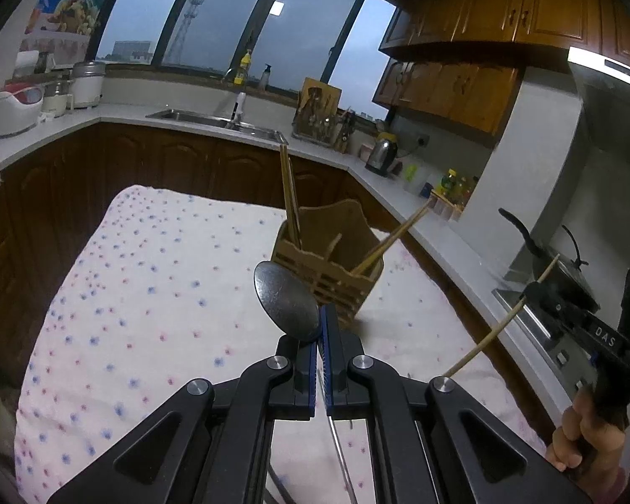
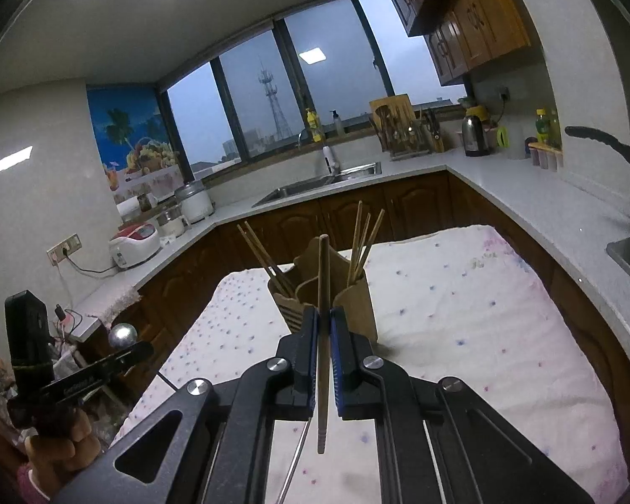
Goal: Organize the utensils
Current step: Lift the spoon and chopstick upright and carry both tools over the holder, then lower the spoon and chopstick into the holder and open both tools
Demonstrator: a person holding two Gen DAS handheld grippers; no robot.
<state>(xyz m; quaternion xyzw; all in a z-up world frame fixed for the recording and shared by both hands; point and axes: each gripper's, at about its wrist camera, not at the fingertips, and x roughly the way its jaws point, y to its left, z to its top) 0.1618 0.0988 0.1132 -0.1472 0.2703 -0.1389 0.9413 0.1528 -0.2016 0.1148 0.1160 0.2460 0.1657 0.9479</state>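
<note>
Ahead of your left claw, the spoon (image 1: 285, 300) shows dull silver-grey, and beyond it the holder (image 1: 327, 269) is pale tan wood. Under both, the cloth (image 1: 147, 294) is white, dotted with small blue and pink flowers. Your right claw's pads (image 2: 335, 361) are blue, pinching a light brown chopstick (image 2: 323, 336).

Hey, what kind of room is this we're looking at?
A home kitchen, most likely. A sink is set in an L-shaped counter under the windows, wooden cabinets hang above, and a kettle and rice cooker stand on the counter.
</note>
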